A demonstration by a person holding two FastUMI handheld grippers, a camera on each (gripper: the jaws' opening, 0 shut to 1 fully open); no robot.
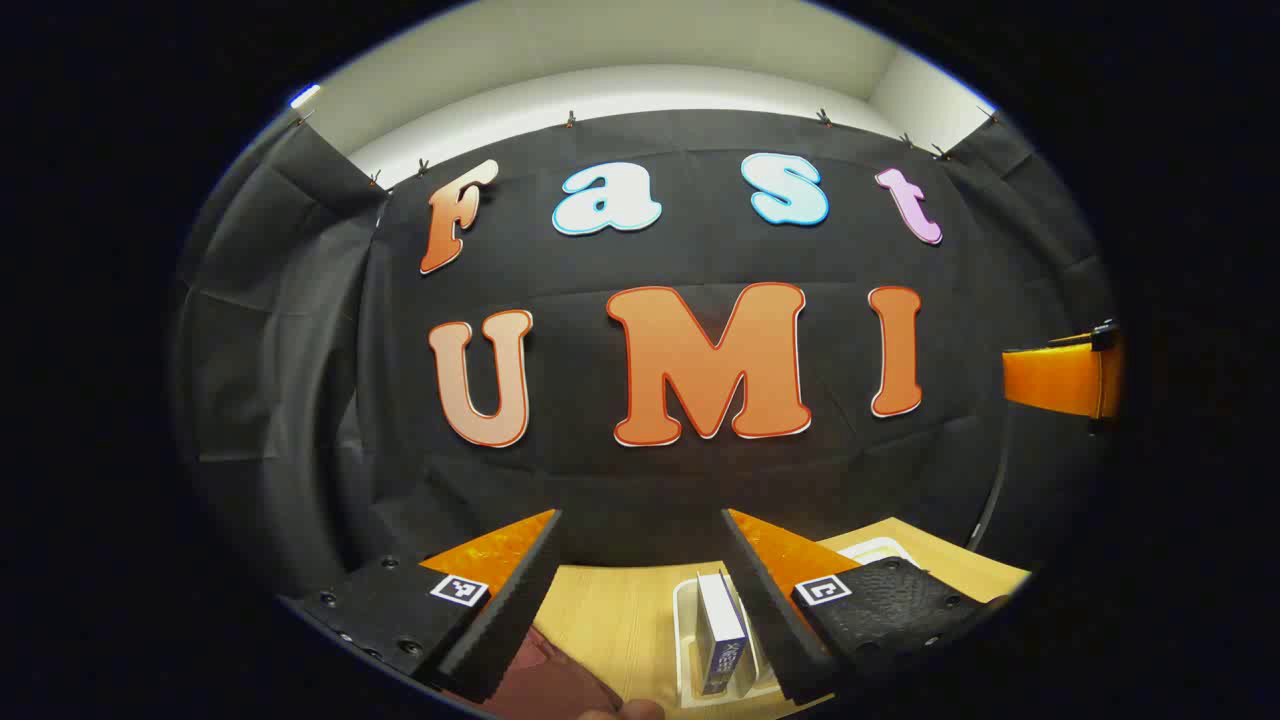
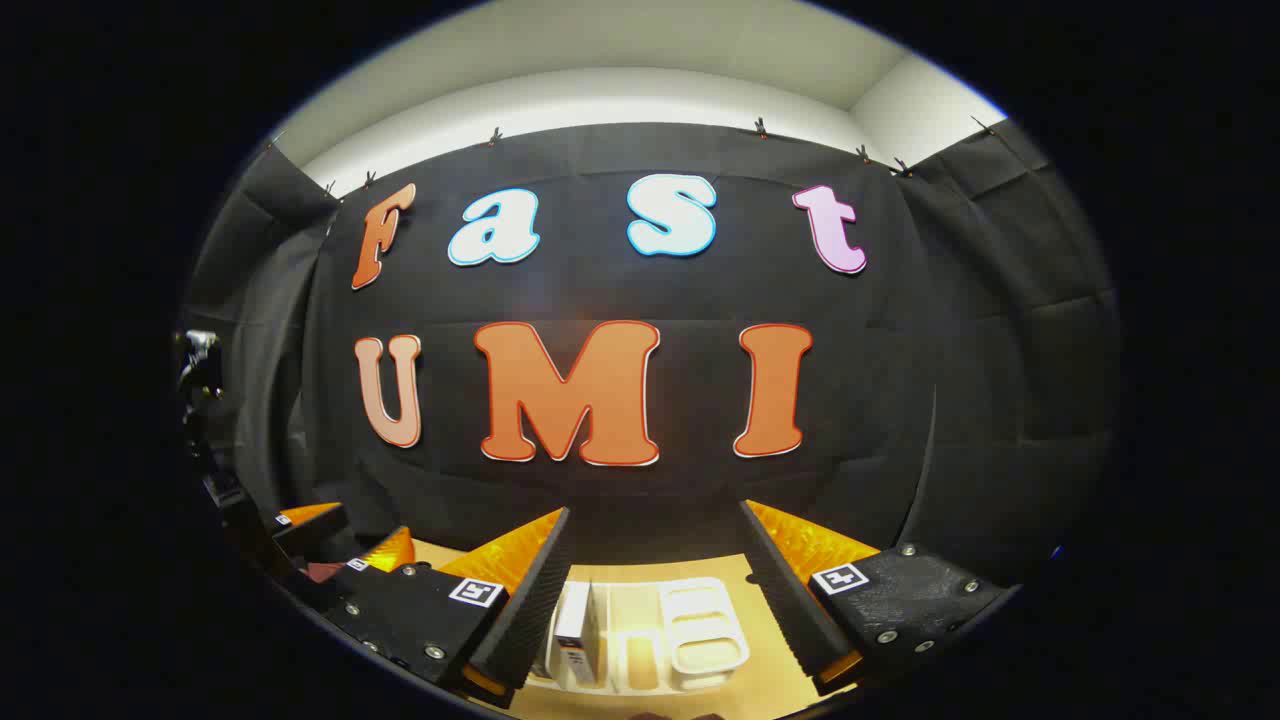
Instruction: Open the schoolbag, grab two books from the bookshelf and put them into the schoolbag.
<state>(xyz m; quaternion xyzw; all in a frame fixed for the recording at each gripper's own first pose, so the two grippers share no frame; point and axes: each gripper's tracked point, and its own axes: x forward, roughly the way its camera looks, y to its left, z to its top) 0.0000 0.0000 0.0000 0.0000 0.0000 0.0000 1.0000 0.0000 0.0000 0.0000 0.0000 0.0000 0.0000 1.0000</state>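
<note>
A book [image 1: 722, 632] is seen standing upright in a white rack [image 2: 705, 630] on the wooden table [image 1: 620, 620], its long side up and down and its spine toward the cameras, while the left gripper [image 1: 640, 590] and the right gripper [image 2: 655, 590] are held level above the table with fingers spread wide and nothing between them.

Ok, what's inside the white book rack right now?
The white rack holds upright books: one in the left gripper view, another at its end in the right gripper view. The right gripper's finger covers anything further along.
</note>
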